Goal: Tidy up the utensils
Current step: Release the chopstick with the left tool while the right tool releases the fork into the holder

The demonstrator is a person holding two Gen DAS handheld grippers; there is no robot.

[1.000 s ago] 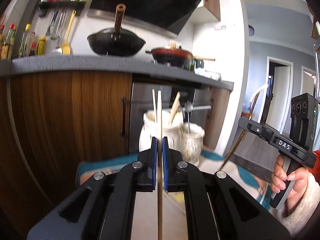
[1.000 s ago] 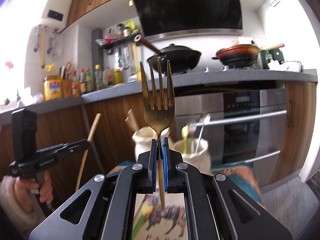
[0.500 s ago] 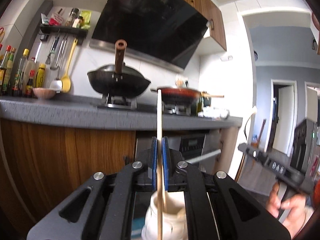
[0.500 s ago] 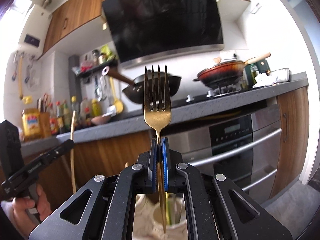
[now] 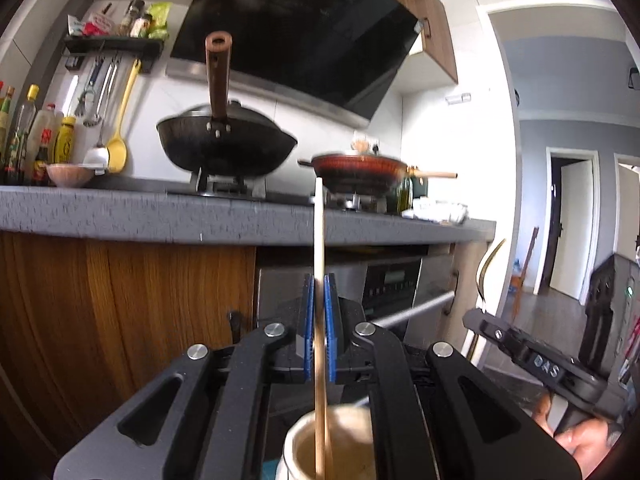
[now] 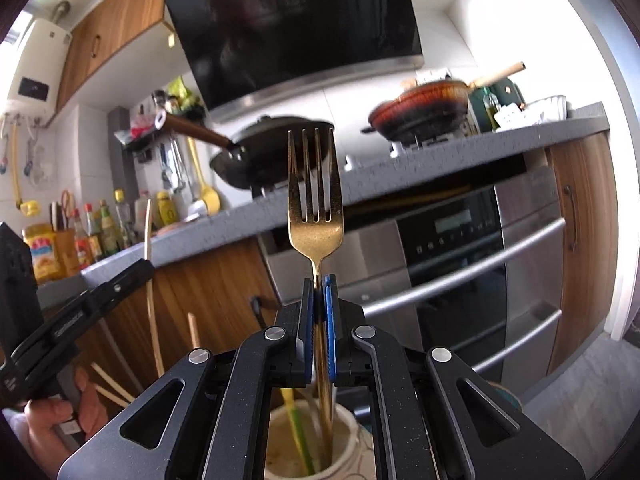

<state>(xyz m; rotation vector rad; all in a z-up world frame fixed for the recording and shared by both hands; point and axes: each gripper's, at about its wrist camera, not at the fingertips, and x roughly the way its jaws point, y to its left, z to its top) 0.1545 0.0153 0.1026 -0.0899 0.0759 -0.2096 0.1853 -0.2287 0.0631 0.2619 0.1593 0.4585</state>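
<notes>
Gold fork (image 6: 316, 216) first: upright, tines to the ceiling, handle running straight down through the right gripper (image 6: 319, 312), whose blue pads are pinched tight on its neck. The handle's lower end is already inside the mouth of the cream jar (image 6: 348, 436) directly beneath, alongside a green-yellow utensil (image 6: 298, 436) leaning in there. So the long axis is vertical and the jar lies straight below the grip; the coming move looks like a plain drop or lower, no tilt needed.

Over on the other side, same picture: the wooden chopstick (image 5: 319, 240) stands vertical in the left gripper (image 5: 319, 320), clamped between its pads, lower end dipping into the pale holder (image 5: 298, 444) right under it (whether it touches the bottom, can't tell). Each hand sits over its own container, neither nearer the other's.

Behind: grey counter (image 5: 120, 216), black wok (image 5: 224, 148), red pan (image 5: 360, 168), oven (image 6: 480, 248).
</notes>
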